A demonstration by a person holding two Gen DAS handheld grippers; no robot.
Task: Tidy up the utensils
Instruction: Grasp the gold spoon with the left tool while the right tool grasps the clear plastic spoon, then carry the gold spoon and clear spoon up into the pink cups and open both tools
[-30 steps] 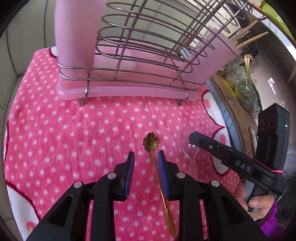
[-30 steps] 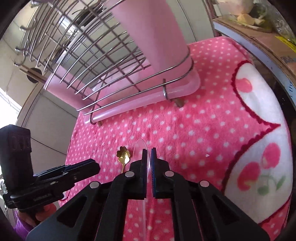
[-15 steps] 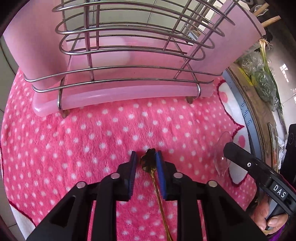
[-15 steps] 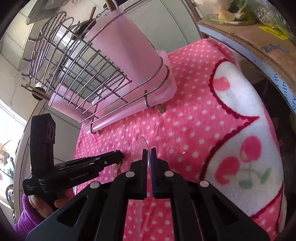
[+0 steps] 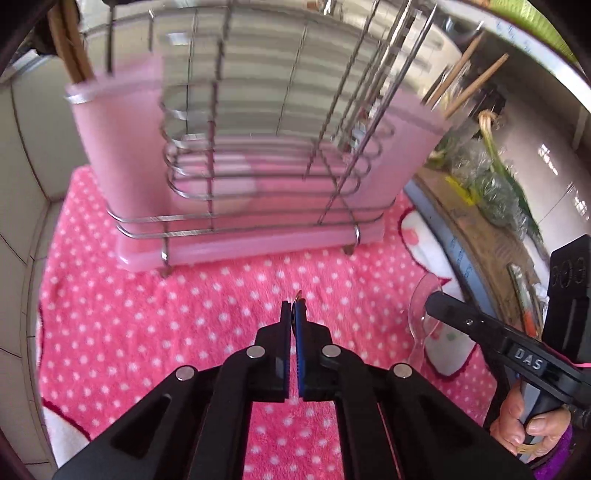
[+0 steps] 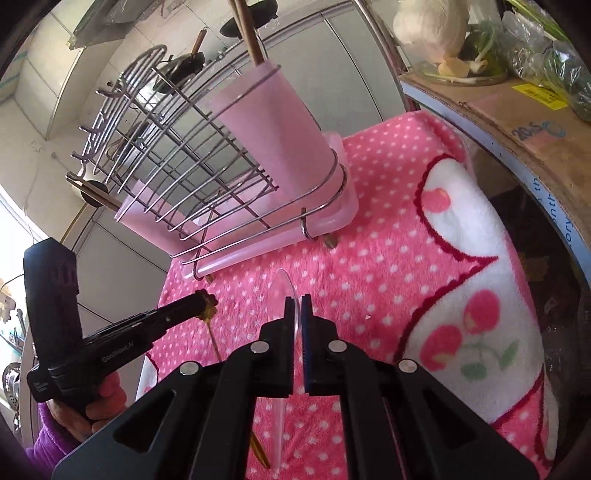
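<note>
Utensils are in both grippers: the left gripper point(image 5: 293, 314), whose jaws have just been closing, is clamped on the flower-shaped head of a gold spoon point(image 6: 207, 308) above the pink dotted towel point(image 5: 155, 317). The right gripper point(image 6: 298, 308) pinches a clear plastic spoon point(image 6: 282, 295), seemingly off the towel, near the pink wire rack point(image 6: 258, 155).

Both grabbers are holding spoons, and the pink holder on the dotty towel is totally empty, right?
Not quite. Each gripper does hold a spoon, but the pink holder isn't empty: the right wrist view shows brown wooden sticks poking out of its top. It does stand on the dotted towel.
</note>
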